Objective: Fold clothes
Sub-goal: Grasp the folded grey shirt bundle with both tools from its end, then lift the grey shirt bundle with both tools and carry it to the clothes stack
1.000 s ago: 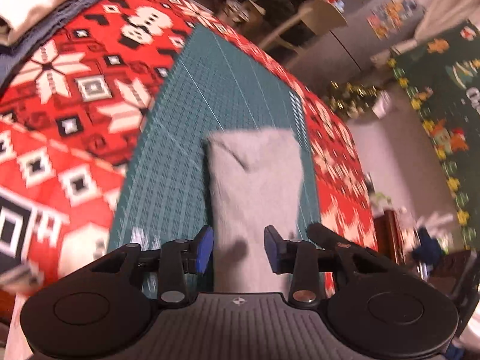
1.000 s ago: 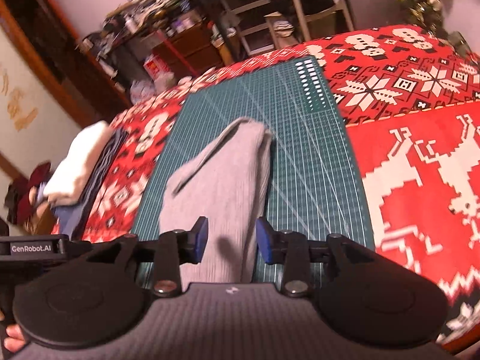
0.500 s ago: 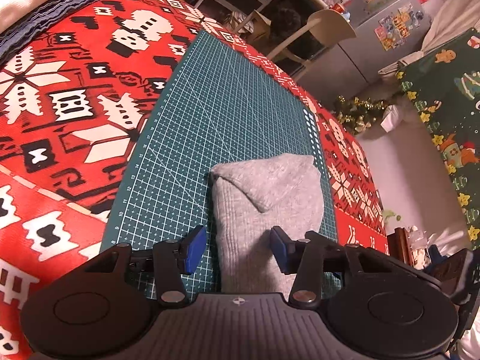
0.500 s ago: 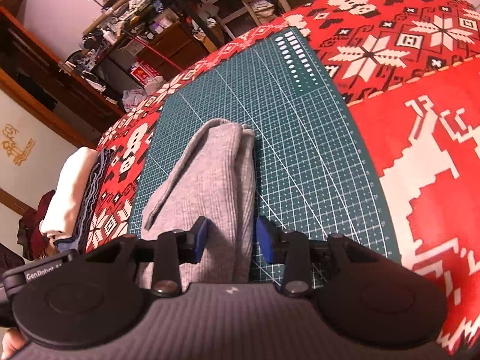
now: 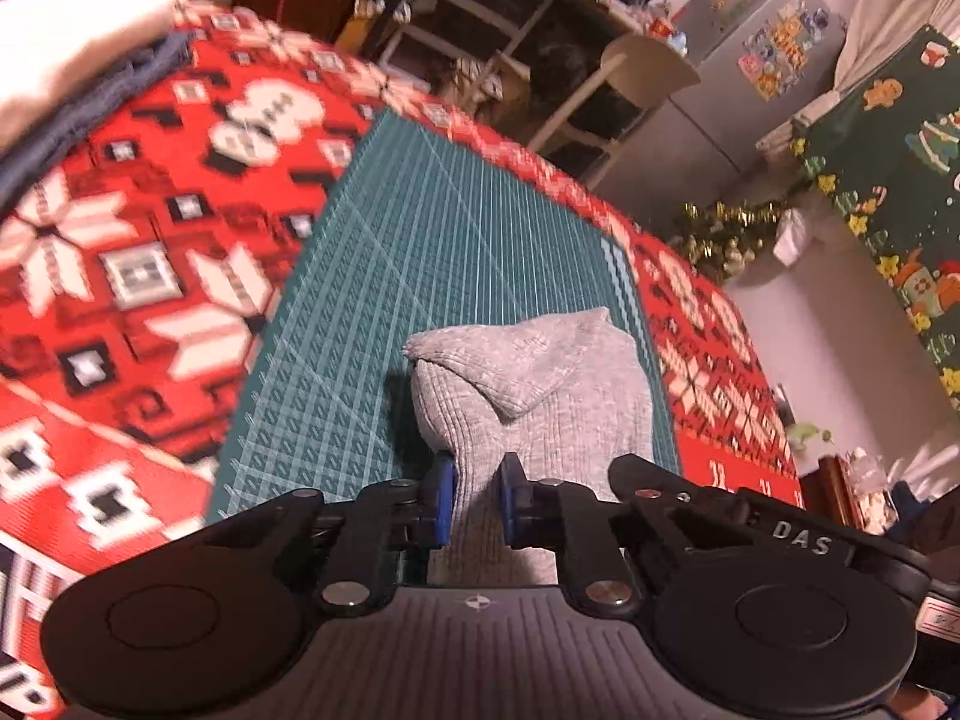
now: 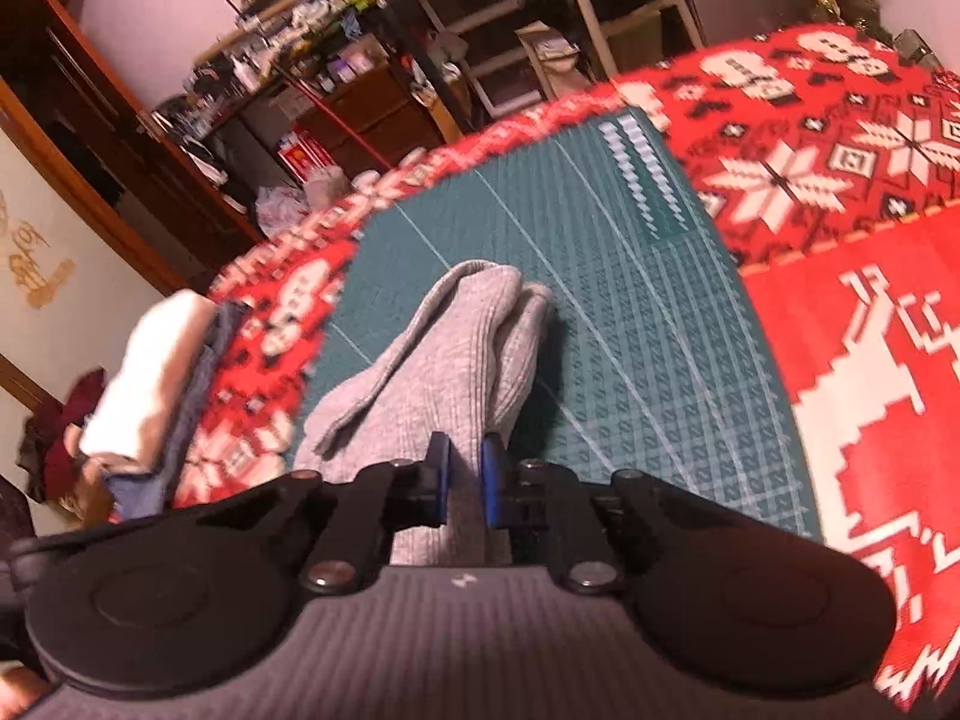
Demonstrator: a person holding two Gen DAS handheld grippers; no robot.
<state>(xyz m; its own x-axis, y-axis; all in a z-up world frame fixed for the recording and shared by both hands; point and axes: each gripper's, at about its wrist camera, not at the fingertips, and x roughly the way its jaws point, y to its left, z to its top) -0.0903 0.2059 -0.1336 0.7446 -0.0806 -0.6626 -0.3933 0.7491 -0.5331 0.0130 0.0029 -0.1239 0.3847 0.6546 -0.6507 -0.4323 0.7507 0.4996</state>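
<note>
Left wrist view: the green cutting mat (image 5: 420, 276) lies on the desk over a red patterned cloth (image 5: 138, 252). The grey garment (image 5: 540, 396) lies on the mat's near right part, its right side close along the mat's right edge, with a wide strip of bare mat to its left and more beyond its far end. The garment's long axis runs away from the camera, along the mat's length; its far end is a folded-over flap ending in a point. The left gripper (image 5: 477, 495) sits at the garment's near end. Its jaws are closing, with a raised ridge of grey fabric between the blue pads, which press it on both sides. Off the mat's far left corner, a stack of folded clothes (image 5: 72, 42) rests on the cloth.

Right wrist view: the garment (image 6: 444, 372) lies on the mat (image 6: 648, 324), tilted slightly to the right as it runs away, with its left edge near the mat's left border. Bare mat stretches to its right, up to the red cloth (image 6: 870, 390). The right gripper (image 6: 463, 480) is at the near end, jaws closing, grey fabric pinched between the pads. The folded stack (image 6: 156, 372) lies left of the mat.
</note>
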